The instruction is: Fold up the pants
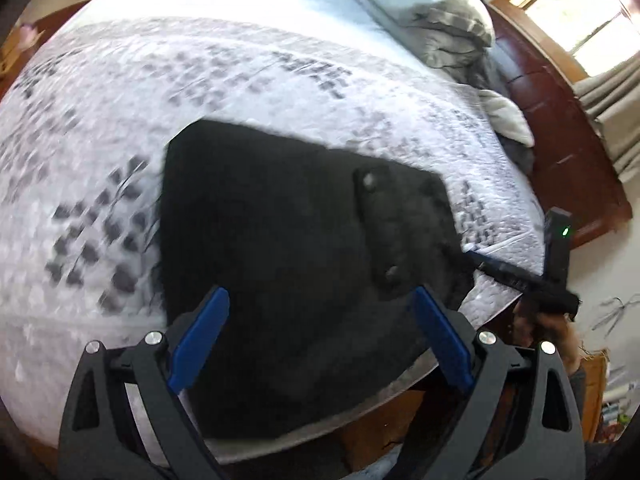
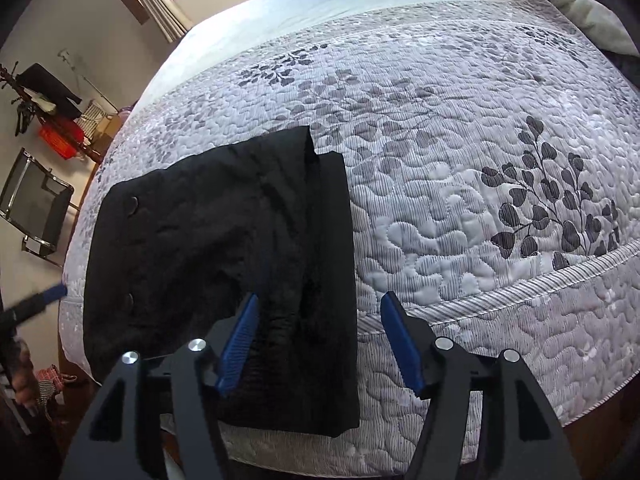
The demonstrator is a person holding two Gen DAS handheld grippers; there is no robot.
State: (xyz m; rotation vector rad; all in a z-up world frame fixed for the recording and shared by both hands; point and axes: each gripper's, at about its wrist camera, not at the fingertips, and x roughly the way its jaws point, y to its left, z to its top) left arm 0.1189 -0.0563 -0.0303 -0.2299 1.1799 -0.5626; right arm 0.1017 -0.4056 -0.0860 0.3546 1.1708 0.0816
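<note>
The black pants (image 2: 200,240) lie folded into a compact rectangle near the front edge of the bed, with two buttons showing on their left part. My right gripper (image 2: 320,297) hovers open over the pants' right edge, one finger above the cloth and the other above the quilt; nothing is pinched. In the blurred left wrist view, my left gripper (image 1: 320,292) stands open above the pants (image 1: 260,240), beside a buttoned flap (image 1: 380,224). Its pads hold nothing. A finger (image 1: 492,266) of the right gripper reaches in at the pants' right edge.
A grey quilt with a leaf pattern (image 2: 480,160) covers the bed. Pillows and bunched bedding (image 1: 432,12) lie by the wooden headboard (image 1: 560,140). Beyond the bed's left side stand a black chair (image 2: 36,204) and a clothes rack (image 2: 48,92).
</note>
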